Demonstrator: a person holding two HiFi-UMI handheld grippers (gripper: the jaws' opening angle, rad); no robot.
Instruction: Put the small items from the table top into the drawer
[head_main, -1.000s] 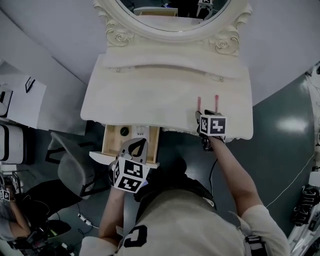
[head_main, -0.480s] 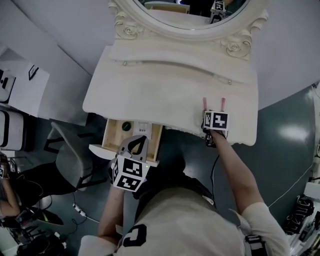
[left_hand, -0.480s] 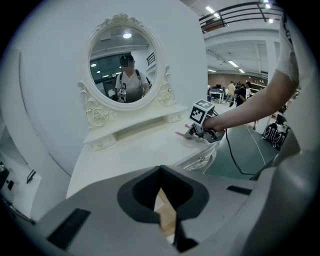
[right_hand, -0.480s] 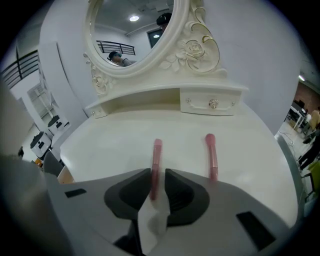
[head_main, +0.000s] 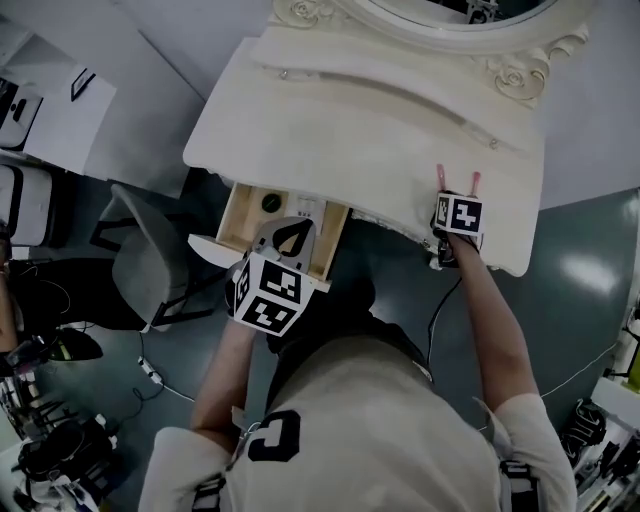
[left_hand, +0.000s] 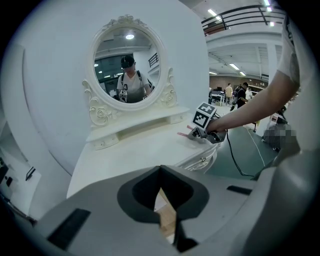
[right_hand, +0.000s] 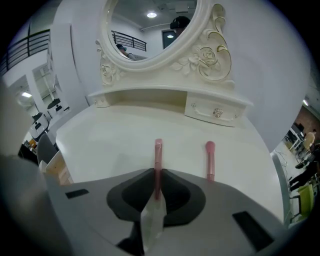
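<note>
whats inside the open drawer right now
In the drawer, a small dark round item and a pale flat item lie on its floor. The left gripper covers the front part, so anything there is hidden.

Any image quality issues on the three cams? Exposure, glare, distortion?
Head view: underexposed and flat, with one glare patch on the floor. Left gripper view: strong fisheye with black corners, a ceiling light glinting in the mirror, and a mosaic patch at right. Right gripper view: same fisheye, the table edges bowed, evenly lit, the brush at centre sharp.
</note>
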